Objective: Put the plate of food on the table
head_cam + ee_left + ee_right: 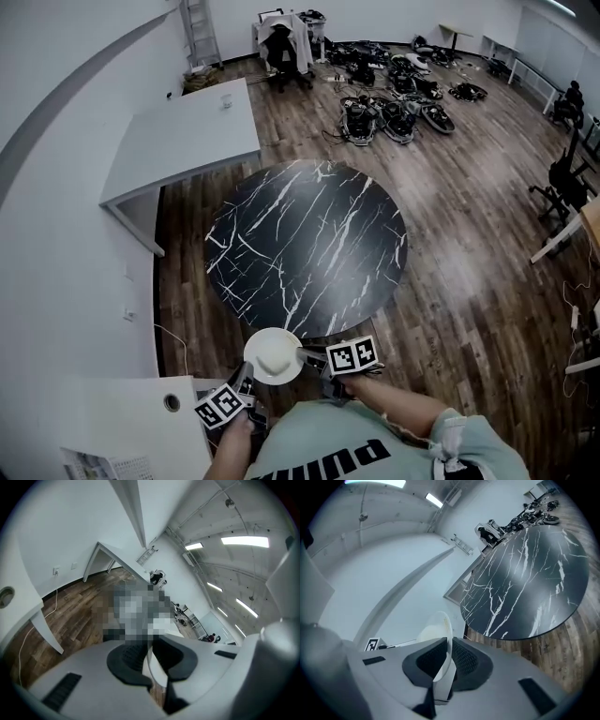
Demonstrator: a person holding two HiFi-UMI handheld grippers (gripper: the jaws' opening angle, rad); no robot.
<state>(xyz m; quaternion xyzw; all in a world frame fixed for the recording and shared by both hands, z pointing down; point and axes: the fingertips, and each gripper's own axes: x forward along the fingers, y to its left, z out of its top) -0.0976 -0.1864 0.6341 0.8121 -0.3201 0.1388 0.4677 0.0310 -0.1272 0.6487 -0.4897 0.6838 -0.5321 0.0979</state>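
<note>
Grips a white plate (273, 355) by the rim from two sides: left gripper (246, 375) at the lower-left edge, right gripper (306, 354) at the right edge. Shows, in both gripper views, narrow jaws with dark ribbed pads pressed onto the thin rim, one pad above and one below.

Hangs at bottom centre of the head view, close to the body and just short of the near edge of the round black marble-patterned table (309, 248), over wood flooring rather than over the tabletop. Carries a pale mound of food (275, 357) in the middle; kind not discernible.

Probably stiff and hard, ceramic or similar: no give under the pads, smooth enough to slip, likely to chip or break if dropped. Seems light to moderate in weight. Best taken at opposite points of the rim, as here, and kept level so the loose food does not slide off.

Reads as "PUMA" in white block letters, upside down and partly cut off, on the pale green shirt (356, 455) at the bottom edge. Bears only black-and-white square markers on the gripper cubes, no words. Too small to read on the printed sheet (94, 464) at lower left. No label visible on the plate.
</note>
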